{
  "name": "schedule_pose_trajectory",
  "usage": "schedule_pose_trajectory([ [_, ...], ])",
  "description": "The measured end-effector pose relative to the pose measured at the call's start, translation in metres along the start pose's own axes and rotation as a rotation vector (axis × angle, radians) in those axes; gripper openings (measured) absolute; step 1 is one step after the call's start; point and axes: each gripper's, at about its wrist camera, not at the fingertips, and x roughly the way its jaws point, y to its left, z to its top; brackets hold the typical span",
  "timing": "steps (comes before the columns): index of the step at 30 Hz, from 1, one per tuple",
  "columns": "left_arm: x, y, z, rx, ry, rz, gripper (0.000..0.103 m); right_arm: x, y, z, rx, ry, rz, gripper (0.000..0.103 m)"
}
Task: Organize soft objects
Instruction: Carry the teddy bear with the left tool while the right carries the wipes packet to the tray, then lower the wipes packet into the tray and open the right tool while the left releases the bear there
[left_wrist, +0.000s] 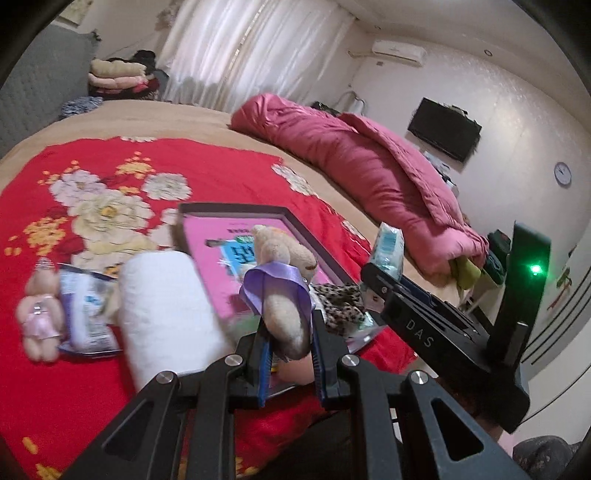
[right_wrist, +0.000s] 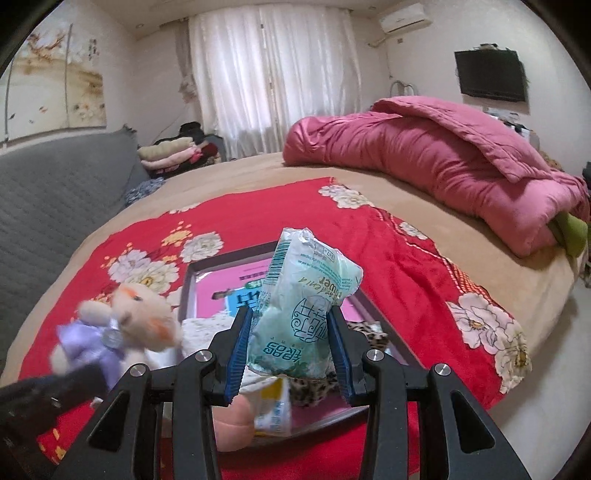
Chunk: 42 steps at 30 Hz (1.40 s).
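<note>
My left gripper (left_wrist: 288, 343) is shut on one leg of a small beige teddy bear (left_wrist: 284, 258) in a purple ribbon dress, held above the bed. My right gripper (right_wrist: 291, 350) is shut on a pale green tissue pack (right_wrist: 303, 302), also lifted. Below both lies a dark-framed tray (left_wrist: 295, 221) with a pink book in it, on a red floral blanket (left_wrist: 184, 162). In the right wrist view the bear (right_wrist: 125, 325) hangs blurred at the left. In the left wrist view the tissue pack (left_wrist: 386, 247) shows at the right.
A white rolled towel (left_wrist: 166, 306), a blue-white packet (left_wrist: 85, 314) and a second bear in pink (left_wrist: 37, 317) lie left of the tray. A leopard-print cloth (left_wrist: 340, 302) rests on the tray's near side. A pink quilt (right_wrist: 443, 155) lies bunched at the bed's far right.
</note>
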Motion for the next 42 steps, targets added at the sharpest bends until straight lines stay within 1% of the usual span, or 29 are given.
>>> schedule_pose_trajectory([
  [6, 0.029, -0.001, 0.004, -0.053, 0.059, -0.054, 0.019, 0.005, -0.014, -0.003, 0.027, 0.012, -0.009, 0.041],
  [10, 0.047, 0.000, 0.002, -0.050, 0.095, -0.033, 0.019, 0.011, -0.020, -0.004, 0.038, 0.027, -0.015, 0.041],
  [13, 0.057, 0.001, 0.000, -0.055, 0.116, -0.019, 0.019, 0.017, -0.019, -0.007, 0.016, 0.047, -0.019, 0.041],
  [18, 0.065, -0.001, -0.002, -0.024, 0.133, 0.019, 0.019, 0.029, -0.014, -0.012, -0.029, 0.087, -0.013, 0.042],
  [21, 0.067, 0.000, -0.002, -0.027, 0.146, 0.023, 0.019, 0.037, -0.012, -0.014, -0.040, 0.114, -0.005, 0.042],
  [29, 0.067, -0.002, -0.003, -0.008, 0.148, 0.028, 0.019, 0.053, -0.011, -0.017, -0.051, 0.165, -0.005, 0.042],
  [33, 0.067, -0.001, -0.003, -0.007, 0.147, 0.027, 0.019, 0.062, -0.007, -0.020, -0.071, 0.202, -0.009, 0.044],
  [38, 0.068, -0.001, -0.003, -0.009, 0.149, 0.028, 0.019, 0.062, -0.004, -0.021, -0.084, 0.205, -0.002, 0.048],
  [40, 0.069, 0.000, -0.003, -0.011, 0.150, 0.028, 0.019, 0.062, -0.003, -0.021, -0.086, 0.204, 0.000, 0.053],
  [41, 0.068, 0.000, -0.003, -0.011, 0.150, 0.029, 0.019, 0.062, -0.003, -0.021, -0.086, 0.201, 0.003, 0.058],
  [42, 0.069, 0.001, -0.002, -0.013, 0.152, 0.029, 0.019, 0.060, -0.003, -0.021, -0.087, 0.197, 0.004, 0.059],
])
